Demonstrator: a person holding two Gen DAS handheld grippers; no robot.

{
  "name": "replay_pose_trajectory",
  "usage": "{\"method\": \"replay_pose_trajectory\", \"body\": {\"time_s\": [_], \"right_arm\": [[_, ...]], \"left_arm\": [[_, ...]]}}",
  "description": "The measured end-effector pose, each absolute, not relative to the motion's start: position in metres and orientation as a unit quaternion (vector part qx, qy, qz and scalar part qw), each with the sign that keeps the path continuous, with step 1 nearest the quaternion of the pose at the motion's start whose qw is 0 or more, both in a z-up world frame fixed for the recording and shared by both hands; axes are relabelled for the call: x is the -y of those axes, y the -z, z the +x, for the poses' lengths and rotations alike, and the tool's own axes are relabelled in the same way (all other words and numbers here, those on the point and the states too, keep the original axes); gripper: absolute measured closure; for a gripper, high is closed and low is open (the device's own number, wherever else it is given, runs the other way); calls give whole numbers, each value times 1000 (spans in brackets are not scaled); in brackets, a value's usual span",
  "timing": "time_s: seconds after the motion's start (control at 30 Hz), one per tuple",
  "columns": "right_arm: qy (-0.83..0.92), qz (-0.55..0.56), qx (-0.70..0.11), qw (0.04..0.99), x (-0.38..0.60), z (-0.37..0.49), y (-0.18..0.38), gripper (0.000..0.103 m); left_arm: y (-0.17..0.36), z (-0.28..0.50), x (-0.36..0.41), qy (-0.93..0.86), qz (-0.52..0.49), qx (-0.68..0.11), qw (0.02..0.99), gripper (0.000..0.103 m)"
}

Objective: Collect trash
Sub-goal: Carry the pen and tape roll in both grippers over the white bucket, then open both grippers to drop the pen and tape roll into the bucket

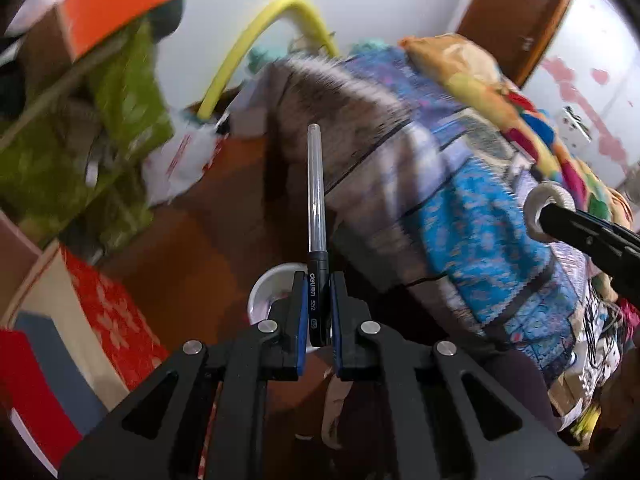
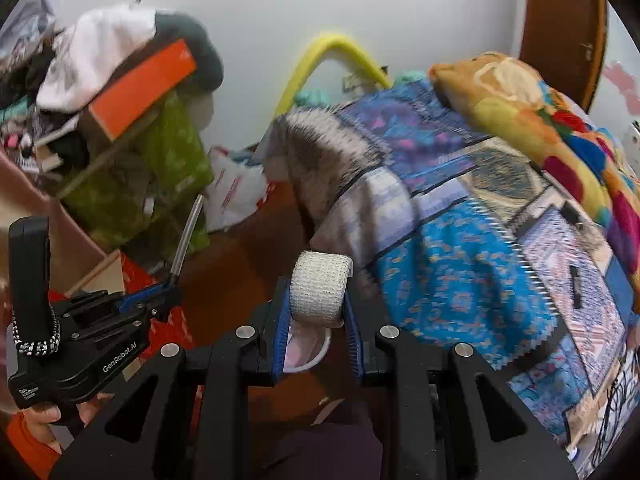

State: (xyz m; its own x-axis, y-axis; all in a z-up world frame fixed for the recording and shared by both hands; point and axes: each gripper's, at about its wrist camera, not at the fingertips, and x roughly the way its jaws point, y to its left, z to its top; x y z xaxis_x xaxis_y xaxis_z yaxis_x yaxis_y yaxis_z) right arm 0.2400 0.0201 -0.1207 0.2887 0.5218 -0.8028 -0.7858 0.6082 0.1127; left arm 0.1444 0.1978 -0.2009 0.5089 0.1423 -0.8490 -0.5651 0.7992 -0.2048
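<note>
- Black-capped clear plastic pen (image 1: 316,216) sits clamped between my left gripper (image 1: 318,280) fingers, pointing forward, above the white round bin (image 1: 266,288).
- My right gripper (image 2: 318,304) squeezes a white gauze tape roll (image 2: 319,288) over that bin (image 2: 308,354).

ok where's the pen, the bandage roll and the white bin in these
pen (image 1: 315,200): left wrist view, on its clear barrel above the fingers.
bandage roll (image 2: 319,288): right wrist view, on its woven outer face.
white bin (image 1: 262,286): left wrist view, on its rim left of the fingers.

Bowl (image 1: 266,294) on the floor (image 1: 208,248) — bed (image 1: 460,184) right, boxes (image 1: 100,320) left.
</note>
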Motion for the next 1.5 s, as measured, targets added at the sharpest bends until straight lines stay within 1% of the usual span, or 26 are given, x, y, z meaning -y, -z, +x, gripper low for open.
{"method": "replay_pose_trajectory", "body": {"time_s": [0.33, 0.53, 0.7, 0.87, 0.93, 0.97, 1.0, 1.23, 1.5], "right_arm": [[-434, -212, -494, 723, -83, 240, 193, 80], [-437, -250, -536, 678, -110, 241, 239, 80], [-437, -243, -559, 661, -121, 250, 254, 80], [-444, -231, -568, 653, -127, 259, 253, 80], [-448, -230, -576, 644, -128, 262, 252, 72], [-449, -229, -581, 639, -128, 263, 253, 64], [-449, -225, -582, 639, -127, 265, 252, 59], [-451, -232, -559, 656, -118, 258, 239, 58], [-457, -226, -517, 687, -92, 254, 201, 58]], "left_arm": [[288, 142, -224, -222, -280, -521, 775, 94], [329, 156, -225, -205, -291, -555, 752, 94], [349, 169, -231, -193, -310, -567, 738, 94], [345, 183, -236, -190, -320, -555, 744, 94], [342, 188, -239, -195, -326, -554, 741, 86], [341, 188, -240, -199, -326, -554, 739, 77], [340, 188, -242, -205, -325, -554, 738, 75], [319, 177, -241, -226, -305, -542, 750, 75], [270, 167, -228, -235, -271, -512, 781, 75]]}}
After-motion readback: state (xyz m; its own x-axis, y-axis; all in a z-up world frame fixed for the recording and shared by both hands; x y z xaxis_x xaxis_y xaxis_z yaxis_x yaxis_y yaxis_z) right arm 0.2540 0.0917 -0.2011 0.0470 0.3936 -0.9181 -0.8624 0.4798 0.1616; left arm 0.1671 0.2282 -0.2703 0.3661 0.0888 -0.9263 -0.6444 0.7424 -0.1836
